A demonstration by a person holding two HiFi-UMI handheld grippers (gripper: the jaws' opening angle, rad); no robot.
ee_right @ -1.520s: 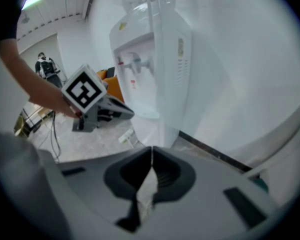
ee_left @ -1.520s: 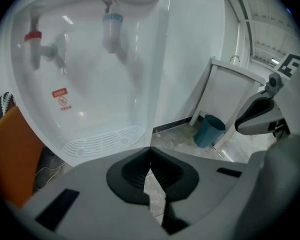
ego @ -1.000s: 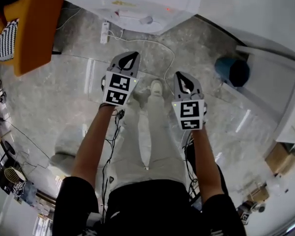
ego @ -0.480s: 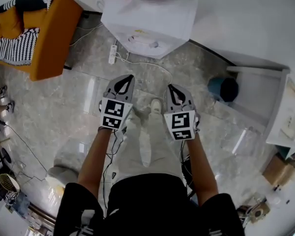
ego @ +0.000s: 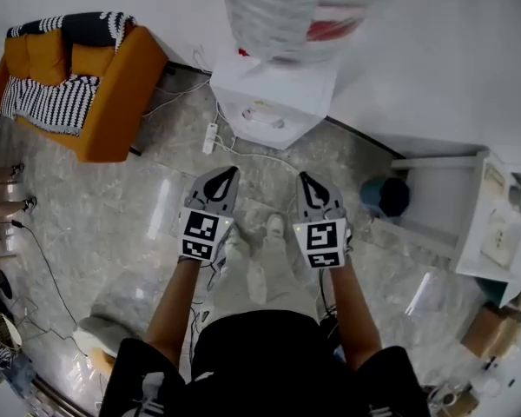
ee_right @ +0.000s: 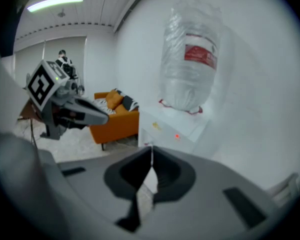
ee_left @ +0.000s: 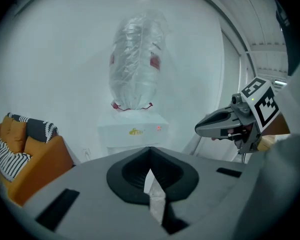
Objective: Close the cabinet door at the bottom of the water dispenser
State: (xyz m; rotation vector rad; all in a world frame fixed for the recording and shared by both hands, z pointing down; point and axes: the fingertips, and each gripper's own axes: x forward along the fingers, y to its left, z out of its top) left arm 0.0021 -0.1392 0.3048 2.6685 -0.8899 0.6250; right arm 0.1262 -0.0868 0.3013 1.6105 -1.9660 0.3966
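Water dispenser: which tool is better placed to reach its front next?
Left, narrowly. The left tool and right tool are both shut, empty, side by side, short of the white bottle-topped water dispenser. The left gripper view faces its front squarely. Its door is out of view.

Grey marbled floor — water dispenser, orange sofa, white power strip, blue bin on it

White water dispenser upright; door unclear.
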